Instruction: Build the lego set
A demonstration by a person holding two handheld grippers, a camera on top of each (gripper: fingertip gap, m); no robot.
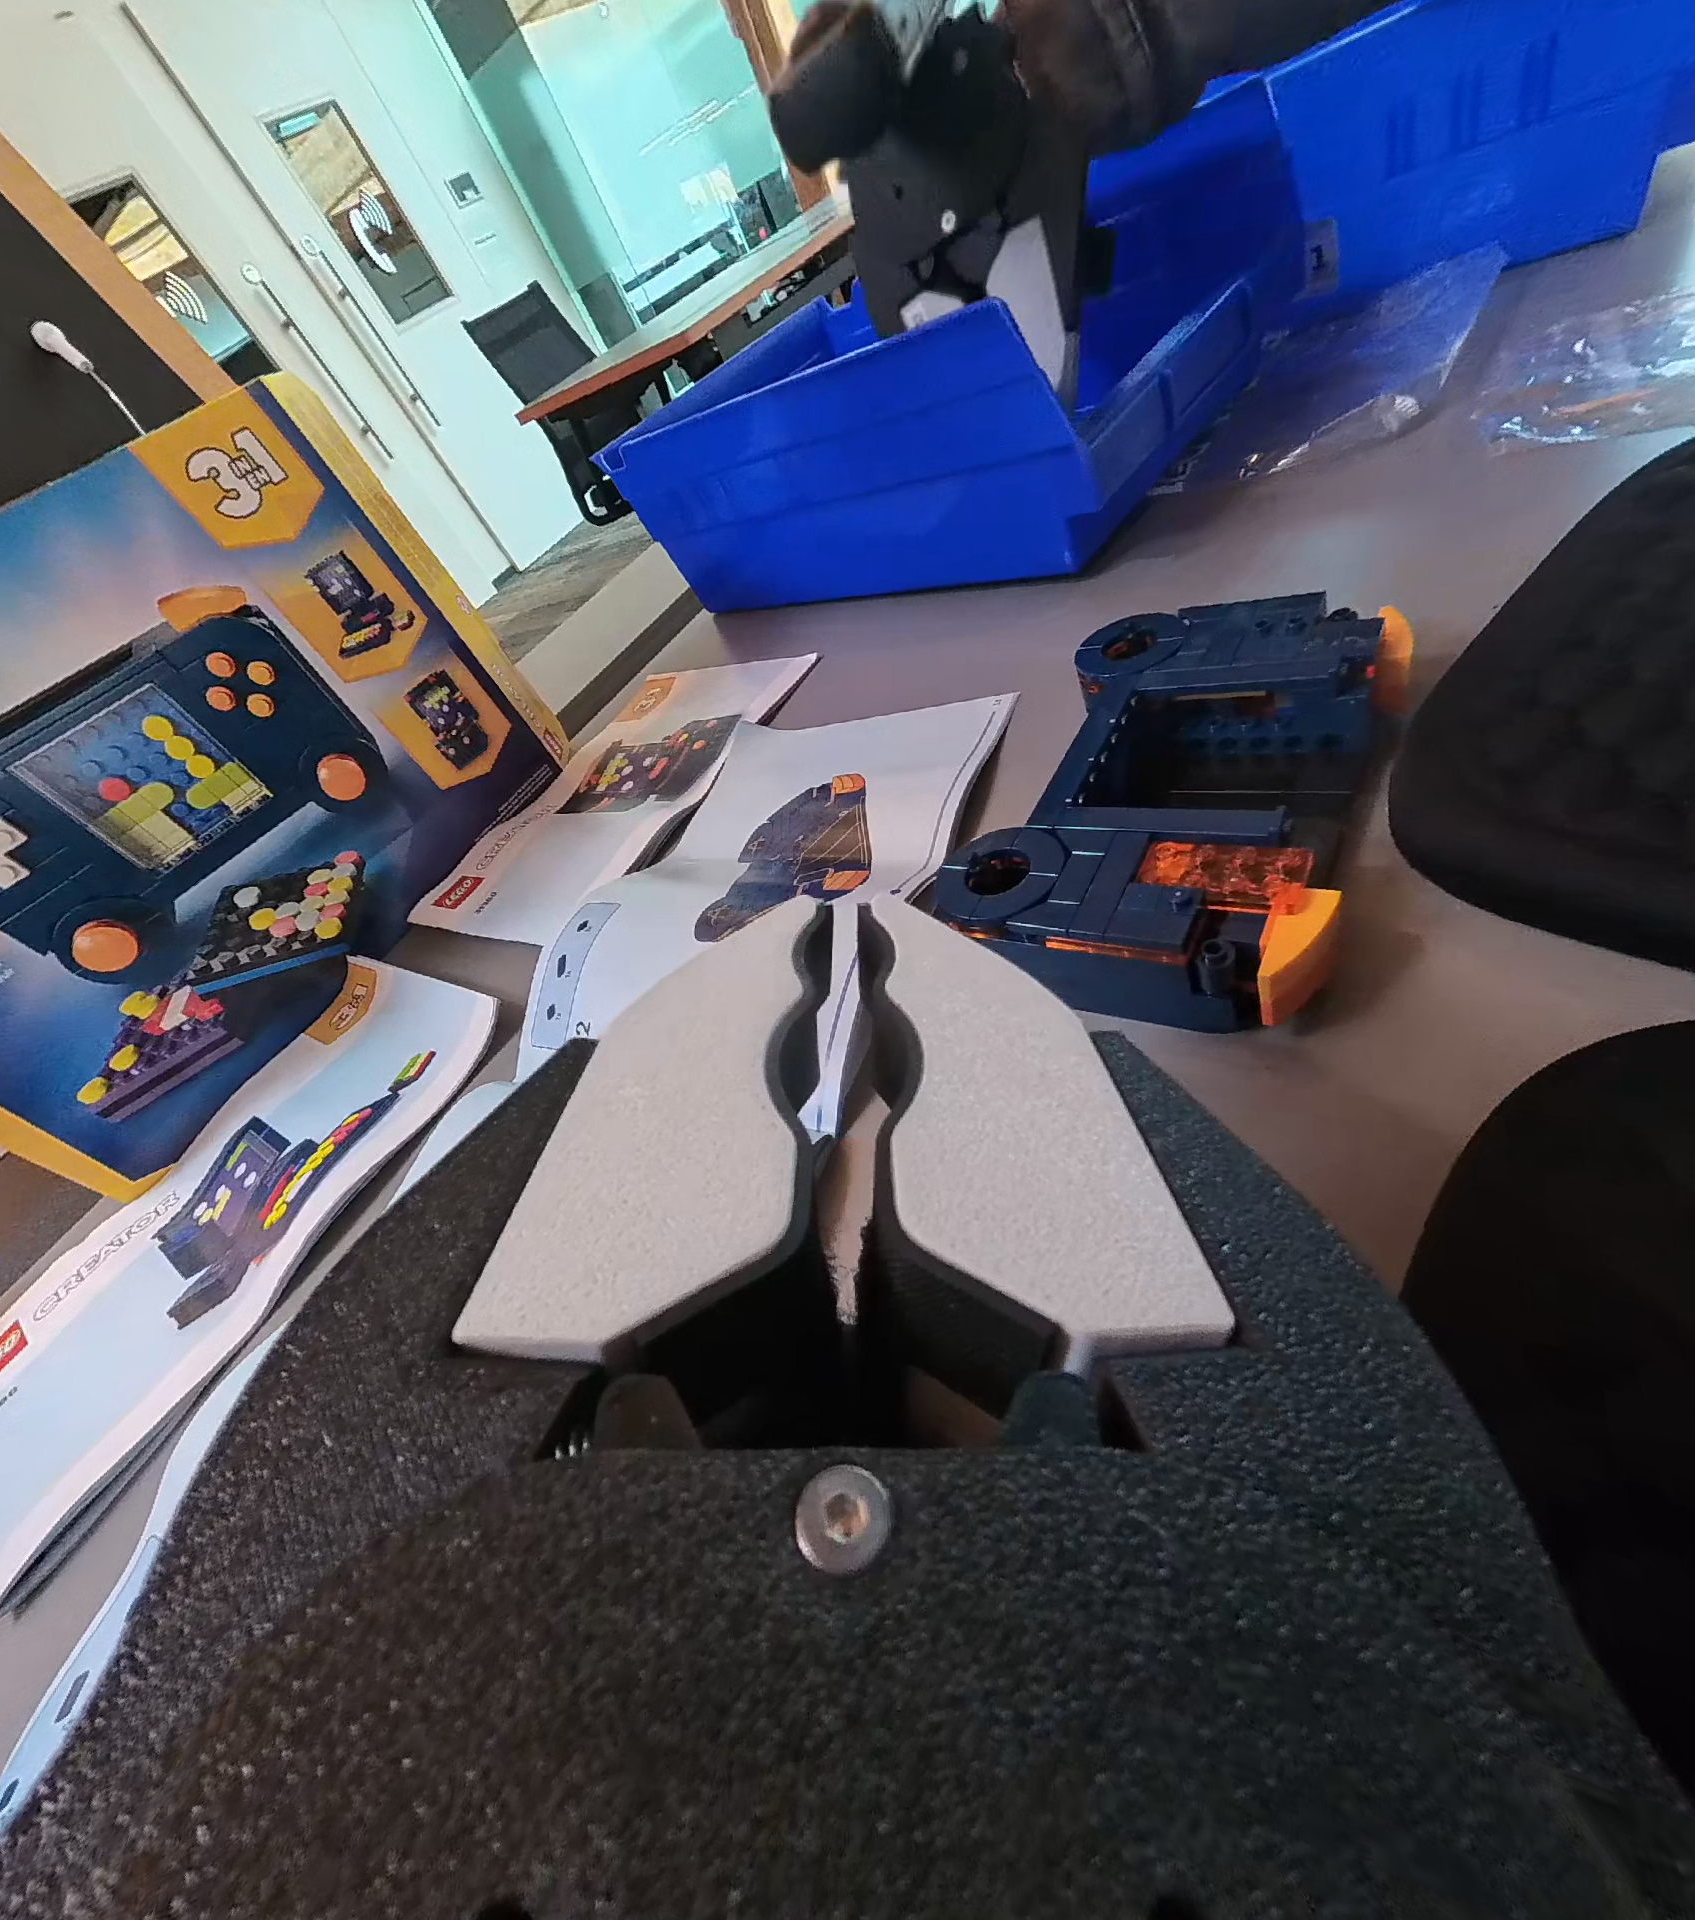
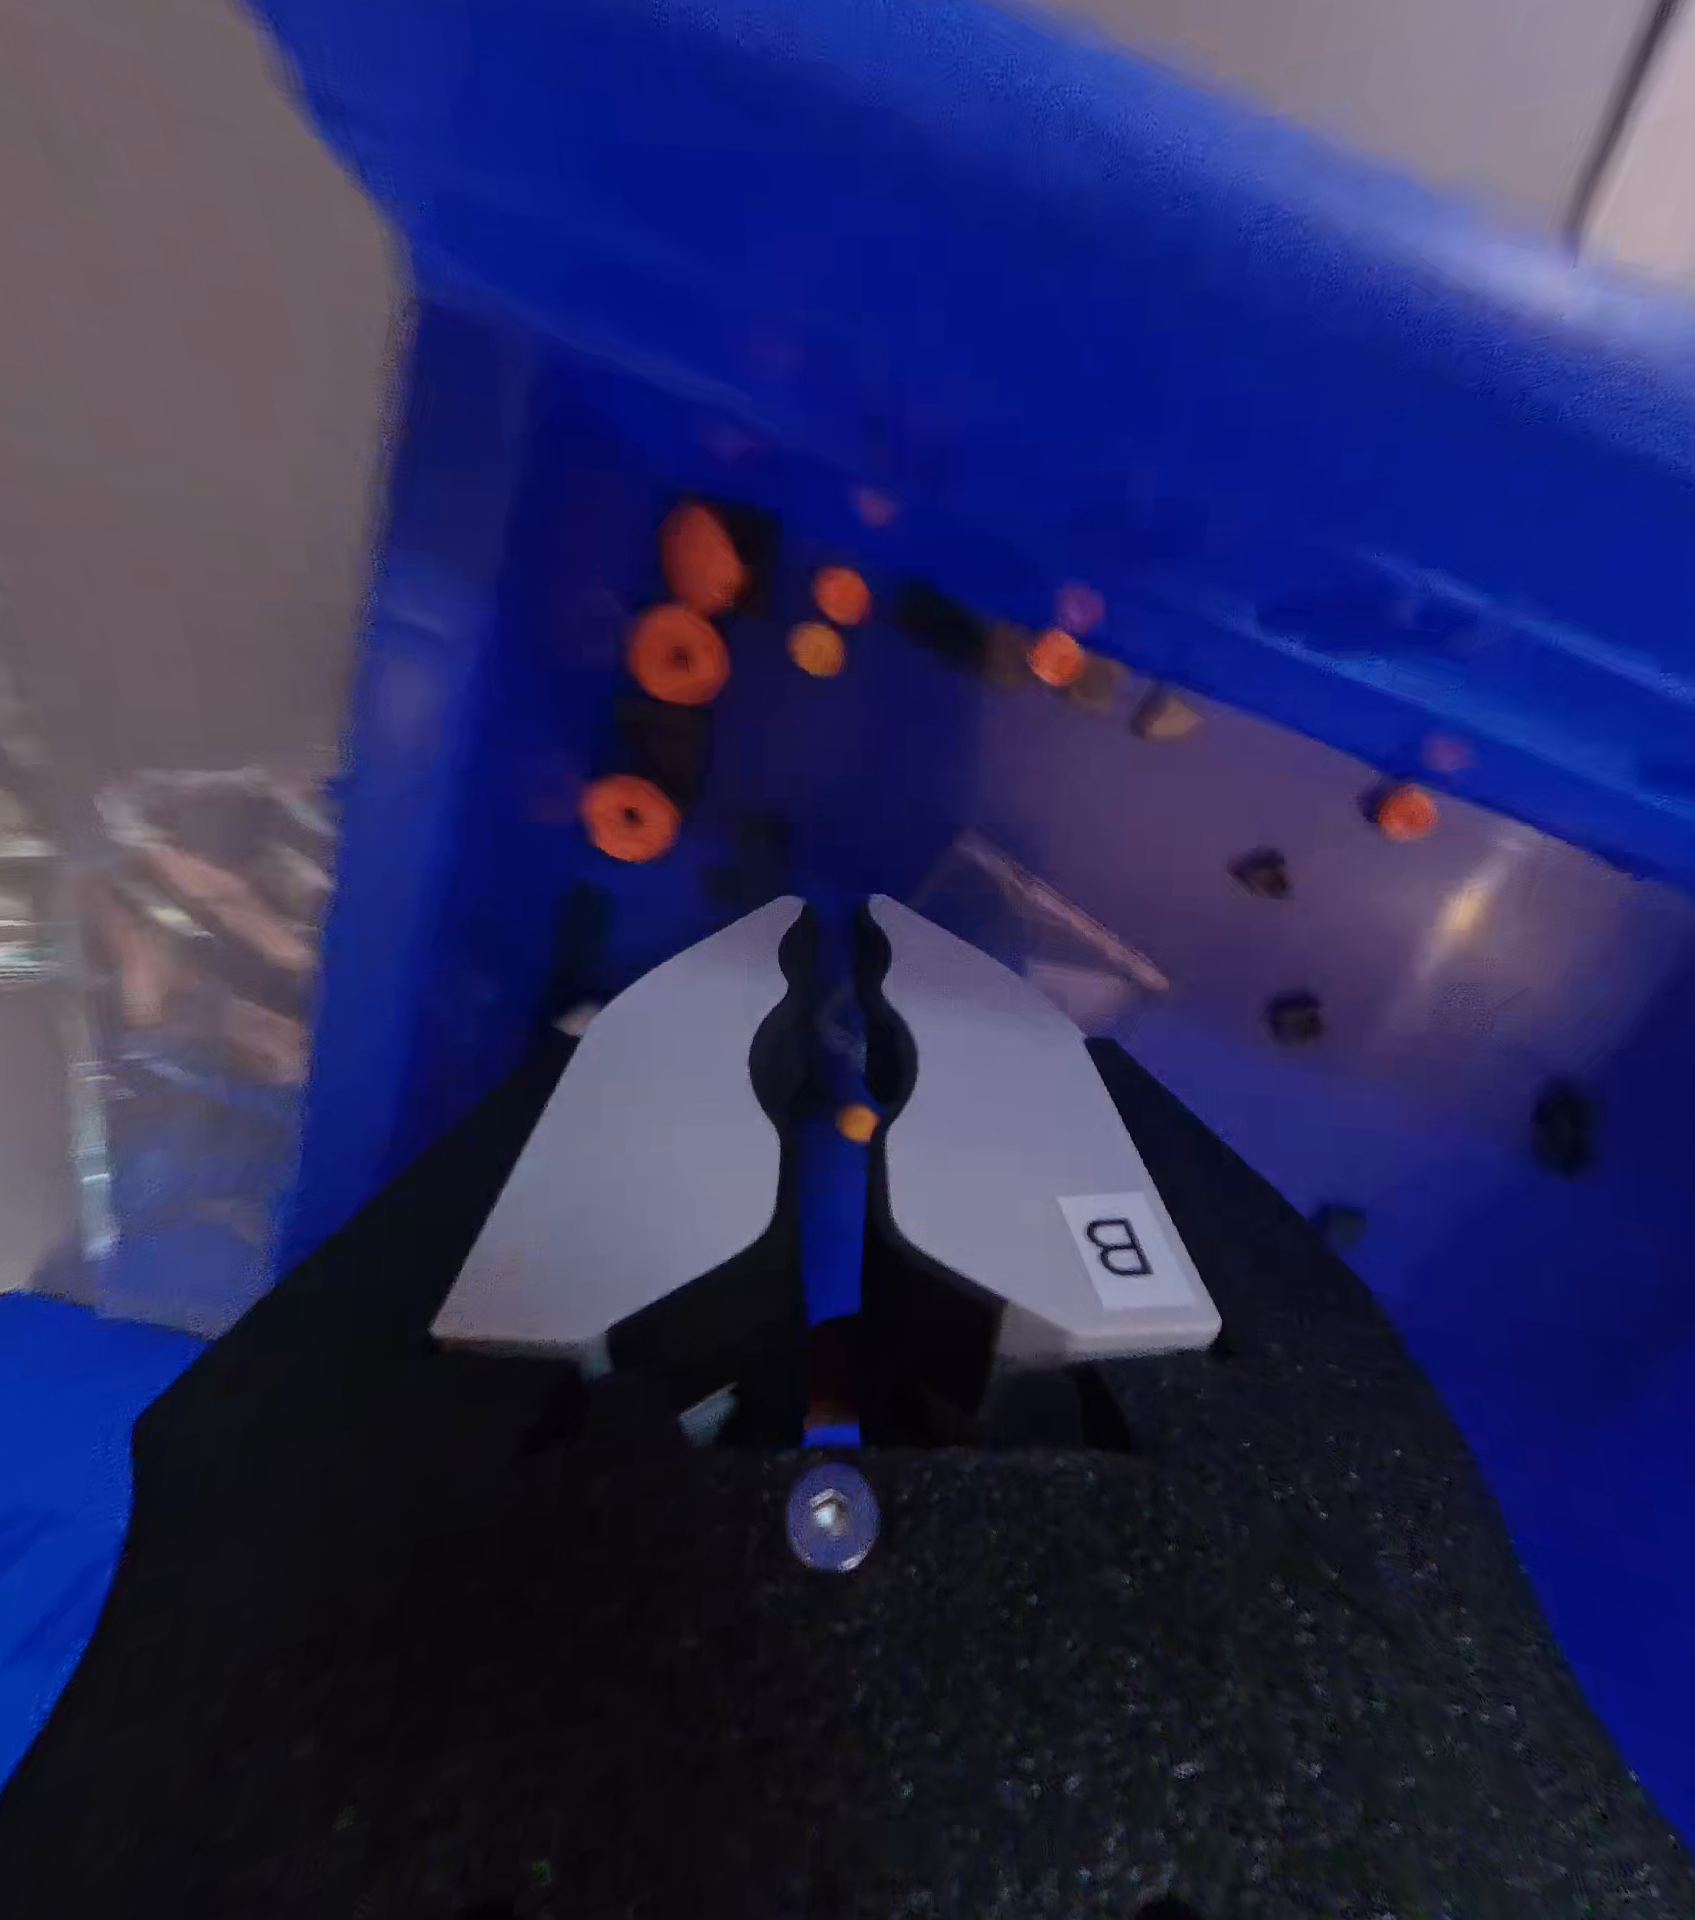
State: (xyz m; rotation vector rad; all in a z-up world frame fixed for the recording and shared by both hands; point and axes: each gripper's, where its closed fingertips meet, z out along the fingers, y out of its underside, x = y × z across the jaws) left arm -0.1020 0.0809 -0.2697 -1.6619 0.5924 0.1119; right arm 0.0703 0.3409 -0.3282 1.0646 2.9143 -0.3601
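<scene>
A: Grey jaws on the left gripper (image 1: 848, 914), nearly together, nothing pinched, low over an open instruction booklet (image 1: 791, 831). Build?
B: Dark-blue and orange lego build (image 1: 1186, 810) just right, on the desk (image 1: 1238, 1122). Right gripper (image 2: 838, 914)?
A: Jaws nearly together, empty, inside the blue bin (image 2: 926, 312) over orange pieces (image 2: 677, 655). Blurry.

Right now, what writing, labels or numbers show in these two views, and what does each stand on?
I do not copy out writing; these things bear it:
Set box: brand, badge, small print, legible.
Near booklet, far booklet: logo and number on the covers.
Open booklet: small numbers.
Rear blue bin: sticker with a digit.
Right gripper: one-letter sticker on a finger.
Glass doors: symbols only.
</scene>
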